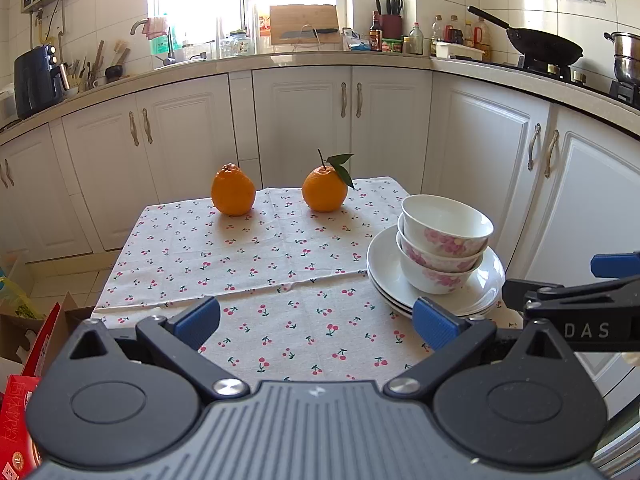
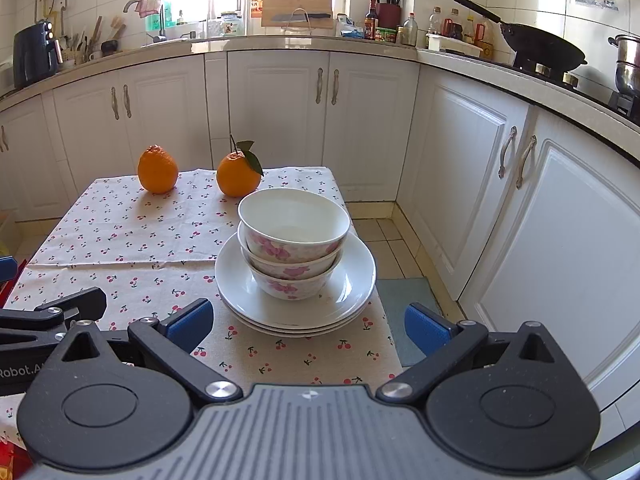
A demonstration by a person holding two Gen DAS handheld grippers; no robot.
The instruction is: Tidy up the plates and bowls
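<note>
Three white bowls with pink flowers (image 1: 444,252) (image 2: 294,240) are nested upright on a stack of white plates (image 1: 384,272) (image 2: 352,288) at the table's right side. My left gripper (image 1: 316,322) is open over the cherry-print cloth, its right blue pad close to the plates' near rim. My right gripper (image 2: 306,326) is open too, just in front of the plate stack, with nothing between its fingers. Part of the right gripper's body shows at the right edge of the left wrist view, and the left one's at the left edge of the right wrist view.
Two oranges (image 1: 233,196) (image 1: 325,194) sit at the table's far edge. White cabinets (image 2: 280,120) and a cluttered counter ring the room; a wok (image 1: 544,46) and a steel pot (image 1: 626,60) stand on the stove. Red boxes (image 1: 24,400) lie left of the table.
</note>
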